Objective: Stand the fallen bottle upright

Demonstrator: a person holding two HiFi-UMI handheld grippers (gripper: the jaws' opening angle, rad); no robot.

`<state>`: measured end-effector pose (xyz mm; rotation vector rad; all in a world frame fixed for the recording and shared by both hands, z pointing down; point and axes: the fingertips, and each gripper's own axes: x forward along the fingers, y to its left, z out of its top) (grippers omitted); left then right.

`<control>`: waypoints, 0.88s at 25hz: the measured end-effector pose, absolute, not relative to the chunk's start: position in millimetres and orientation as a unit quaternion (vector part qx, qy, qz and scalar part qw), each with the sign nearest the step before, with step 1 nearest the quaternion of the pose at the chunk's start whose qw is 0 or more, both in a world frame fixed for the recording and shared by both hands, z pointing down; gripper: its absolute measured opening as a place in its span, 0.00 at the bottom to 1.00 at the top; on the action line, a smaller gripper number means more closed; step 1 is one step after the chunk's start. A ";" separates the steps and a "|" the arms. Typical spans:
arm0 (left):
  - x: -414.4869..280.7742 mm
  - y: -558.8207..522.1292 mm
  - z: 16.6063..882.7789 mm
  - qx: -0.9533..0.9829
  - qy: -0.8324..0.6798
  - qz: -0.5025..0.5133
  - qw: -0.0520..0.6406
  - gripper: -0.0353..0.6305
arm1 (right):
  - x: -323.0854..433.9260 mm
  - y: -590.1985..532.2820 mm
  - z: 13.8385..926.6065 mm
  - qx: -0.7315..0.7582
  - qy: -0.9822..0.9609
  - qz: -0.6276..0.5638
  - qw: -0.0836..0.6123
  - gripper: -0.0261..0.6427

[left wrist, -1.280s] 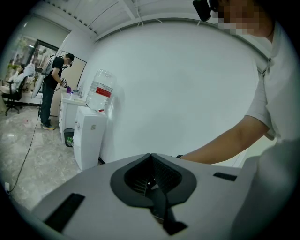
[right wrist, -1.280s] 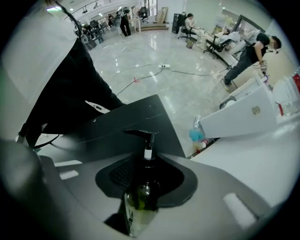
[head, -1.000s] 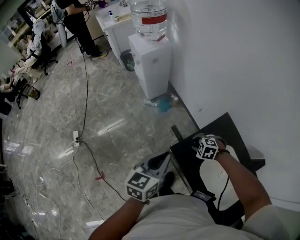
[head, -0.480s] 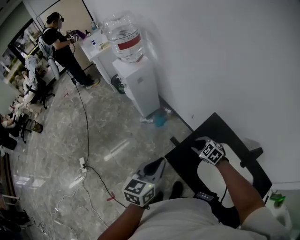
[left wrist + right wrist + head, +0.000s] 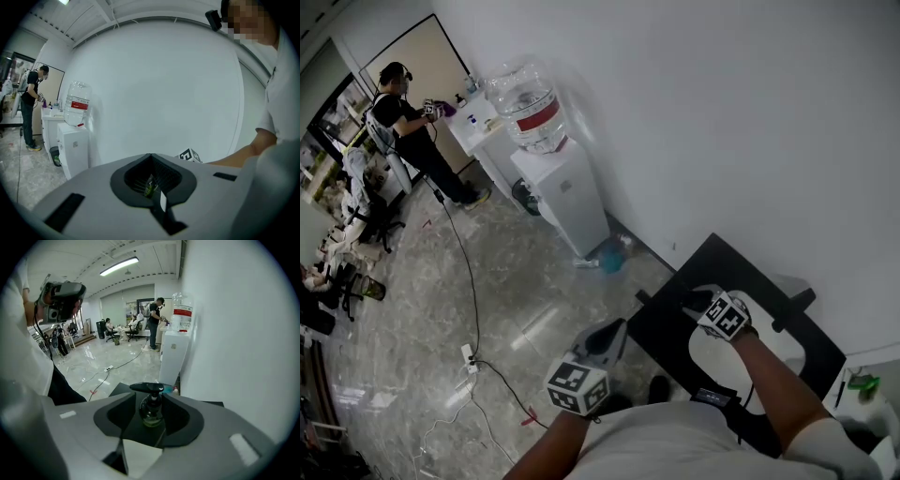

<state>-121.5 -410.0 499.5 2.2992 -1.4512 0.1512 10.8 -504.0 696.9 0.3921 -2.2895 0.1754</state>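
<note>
A small clear pump bottle [image 5: 151,412] with a black pump head stands upright on the black table [image 5: 136,427]. My right gripper [image 5: 151,398] has a jaw on either side of it. Those jaws are opening, with a gap showing on both sides of the bottle. In the head view the right gripper [image 5: 698,302] hangs over the black table [image 5: 722,272], and the bottle is hidden behind it. My left gripper [image 5: 611,333] hovers off the table's left side above the floor. In its own view the left gripper [image 5: 151,157] is shut with nothing in it.
A white mat [image 5: 764,361] lies on the table near me. A water dispenser [image 5: 553,183] stands against the white wall. A cable [image 5: 473,300] trails over the marble floor. A person [image 5: 408,117] stands at the far desks. A green-capped bottle [image 5: 862,382] sits at the far right.
The head view has swung, so the dispenser and table shifted in the picture. Both grippers have risen a little. The right gripper's marker cube has rolled while it stayed over the table.
</note>
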 end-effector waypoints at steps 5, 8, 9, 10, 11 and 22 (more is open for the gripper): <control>-99.8 -428.6 484.0 0.845 -0.499 0.055 0.185 0.06 | 34.4 -495.9 654.8 0.187 -0.911 0.087 0.356 0.26; -82.5 -440.2 467.7 0.857 -0.485 0.052 0.166 0.06 | 40.7 -494.7 601.7 0.216 -0.927 0.071 0.298 0.13; -76.6 -444.6 461.4 0.860 -0.482 0.050 0.159 0.06 | 41.9 -494.4 582.2 0.225 -0.931 0.059 0.281 0.09; -70.9 -449.0 455.1 0.863 -0.480 0.048 0.151 0.06 | 43.0 -493.7 562.8 0.233 -0.934 0.045 0.266 0.06; -65.3 -453.3 448.9 0.864 -0.480 0.044 0.143 0.06 | 43.8 -492.3 543.2 0.241 -0.937 0.032 0.250 0.04; -28.0 -468.7 397.7 0.872 -0.478 0.017 0.102 0.06 | 54.8 -468.8 420.2 0.264 -0.956 0.025 0.122 0.04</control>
